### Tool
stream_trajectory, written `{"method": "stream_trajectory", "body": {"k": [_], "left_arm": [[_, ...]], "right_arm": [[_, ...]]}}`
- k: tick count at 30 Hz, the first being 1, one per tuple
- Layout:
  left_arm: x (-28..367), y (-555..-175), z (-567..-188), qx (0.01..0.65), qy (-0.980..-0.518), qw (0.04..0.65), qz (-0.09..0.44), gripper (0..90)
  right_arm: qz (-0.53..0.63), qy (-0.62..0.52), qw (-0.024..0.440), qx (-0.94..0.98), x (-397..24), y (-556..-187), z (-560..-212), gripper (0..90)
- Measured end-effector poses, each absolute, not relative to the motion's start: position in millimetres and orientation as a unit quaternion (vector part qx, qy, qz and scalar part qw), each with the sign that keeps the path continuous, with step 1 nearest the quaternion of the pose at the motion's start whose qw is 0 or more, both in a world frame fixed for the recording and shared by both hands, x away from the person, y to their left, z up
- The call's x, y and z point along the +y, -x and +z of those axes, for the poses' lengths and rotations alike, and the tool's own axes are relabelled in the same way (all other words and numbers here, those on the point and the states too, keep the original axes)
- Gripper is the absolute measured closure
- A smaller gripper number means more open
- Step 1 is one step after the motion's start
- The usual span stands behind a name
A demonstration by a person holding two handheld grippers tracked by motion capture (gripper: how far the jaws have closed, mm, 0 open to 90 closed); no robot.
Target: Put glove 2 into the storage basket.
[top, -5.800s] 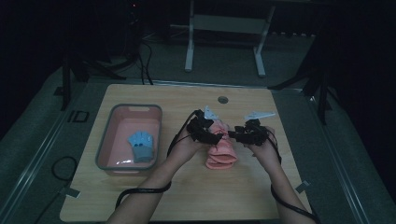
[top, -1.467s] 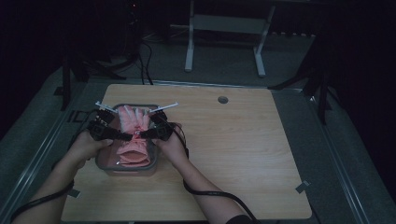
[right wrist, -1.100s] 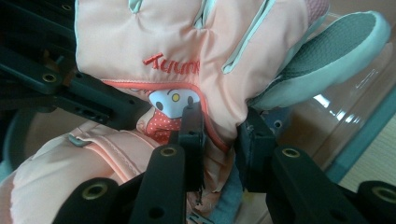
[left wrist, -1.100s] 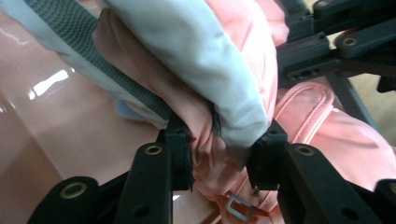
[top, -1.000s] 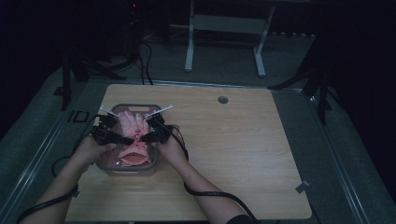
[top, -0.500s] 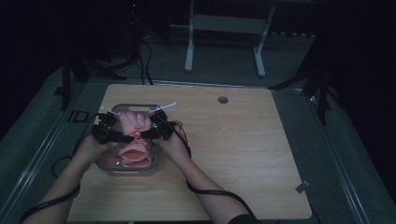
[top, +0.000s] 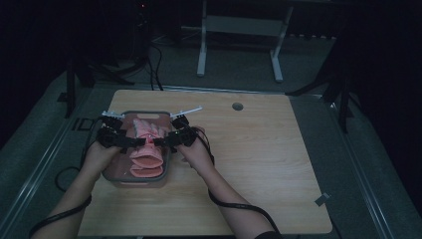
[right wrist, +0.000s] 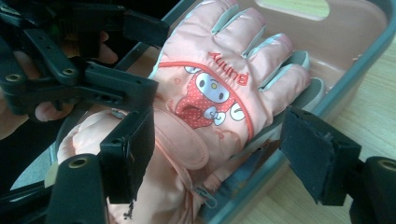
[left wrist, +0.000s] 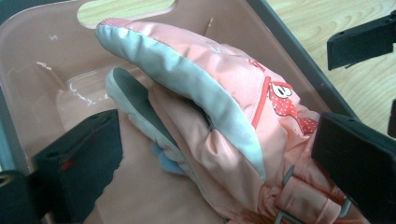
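A pink padded glove [top: 146,152] with a cartoon bunny patch lies in the grey-rimmed pink bin [top: 144,113] at the table's left, fingers pointing away from the person. A bit of blue glove [left wrist: 168,164] peeks out under it. My left gripper [top: 133,143] and right gripper [top: 160,142] face each other over the glove's cuff end. Both have just been opening their jaws. In the left gripper view the left gripper [left wrist: 215,158] straddles the glove [left wrist: 224,107] without its pads pressing. In the right gripper view the right gripper [right wrist: 224,149] stands wide over the glove [right wrist: 210,93], also apart from it.
The bin's wall [left wrist: 46,56] has a handle slot at its far end. Bare wooden tabletop [top: 259,149] stretches right of the bin, with a round cable hole [top: 237,106] near the far edge. Cables trail from both grippers toward the person.
The glove was carried from mid-table into the bin and has settled there. Both grippers' jaws have spread off it, and the right gripper has drawn slightly to the right.
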State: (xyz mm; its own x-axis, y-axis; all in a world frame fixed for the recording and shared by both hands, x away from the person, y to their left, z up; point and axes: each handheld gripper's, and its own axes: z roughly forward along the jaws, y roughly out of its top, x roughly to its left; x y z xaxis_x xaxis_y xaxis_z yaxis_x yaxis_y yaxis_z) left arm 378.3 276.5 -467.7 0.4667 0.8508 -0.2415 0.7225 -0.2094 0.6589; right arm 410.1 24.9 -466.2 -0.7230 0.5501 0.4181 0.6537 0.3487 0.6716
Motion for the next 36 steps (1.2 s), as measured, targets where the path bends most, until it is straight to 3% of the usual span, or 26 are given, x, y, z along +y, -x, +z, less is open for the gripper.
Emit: {"method": "stream_trajectory", "body": {"k": [14,36], "left_arm": [[255,-356,-441,0.464,-0.787,0.385,0.131,2.1],[172,-329,-434,0.378,-0.821,0.417,0.098,2.2]], "right_arm": [[-0.447,0.361,0.062,-0.816,3,-408,-461,22.9],[-0.441,0.327,0.029,-0.835,-44,-398,-473,18.7]]}}
